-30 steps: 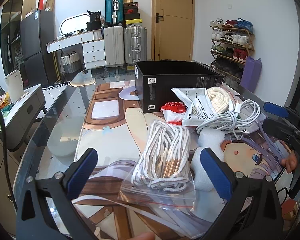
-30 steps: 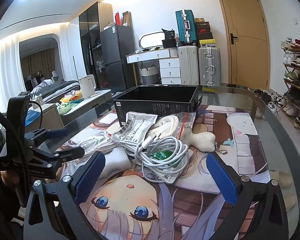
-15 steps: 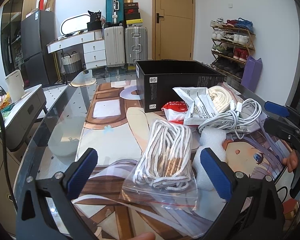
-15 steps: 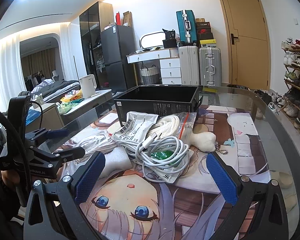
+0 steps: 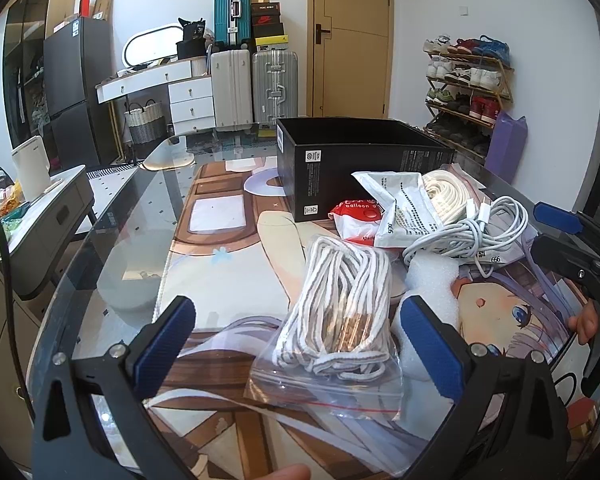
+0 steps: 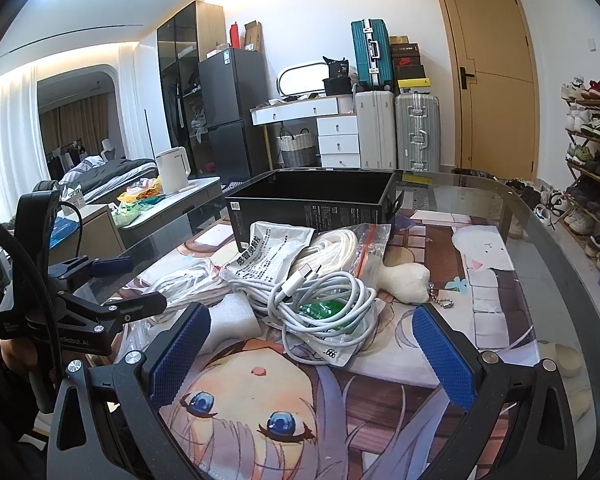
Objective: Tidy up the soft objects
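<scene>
1. Edged slightly forward over the last second: left gripper (image 5: 296, 344), fingers wide, empty, straddling the clear zip bag of grey-white striped rope (image 5: 340, 312) on the worktop (image 5: 112, 248).
2. Hardly shifted: right gripper (image 6: 312, 348), fingers wide, empty, before the coiled white charging cable (image 6: 324, 300).
3. Beyond, open black cardboard box (image 6: 312, 200), apparently empty; sorting barely begun.
</scene>
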A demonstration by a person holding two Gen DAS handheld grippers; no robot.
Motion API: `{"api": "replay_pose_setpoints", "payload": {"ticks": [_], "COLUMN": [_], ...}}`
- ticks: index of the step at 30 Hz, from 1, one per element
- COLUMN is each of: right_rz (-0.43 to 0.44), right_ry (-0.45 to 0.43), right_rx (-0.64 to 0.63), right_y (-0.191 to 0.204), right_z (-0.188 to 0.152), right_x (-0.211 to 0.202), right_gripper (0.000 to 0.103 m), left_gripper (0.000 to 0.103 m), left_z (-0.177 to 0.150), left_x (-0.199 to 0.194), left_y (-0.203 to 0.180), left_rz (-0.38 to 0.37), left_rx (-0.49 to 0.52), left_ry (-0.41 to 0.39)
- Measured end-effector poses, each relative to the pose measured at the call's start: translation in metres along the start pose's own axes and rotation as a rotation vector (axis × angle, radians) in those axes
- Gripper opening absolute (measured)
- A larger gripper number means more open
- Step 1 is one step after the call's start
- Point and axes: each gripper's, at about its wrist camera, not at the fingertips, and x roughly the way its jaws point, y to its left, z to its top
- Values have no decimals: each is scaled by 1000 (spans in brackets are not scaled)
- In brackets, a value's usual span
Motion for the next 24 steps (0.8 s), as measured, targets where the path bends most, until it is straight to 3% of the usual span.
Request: {"api": "replay_pose_setpoints", "payload": {"ticks": [24], "right_rz": [-19], "right_ry": [16], "right_rx": [2], "right_y": [-6], "right_z": [0], "right_x": [3], "right_gripper": [103], "left_gripper": [103], "left_z": [3], "left_x": [-2], "left_y": [3], "left_rz": [-19], "left_rx": [-13], "left_ry": [-11]}}
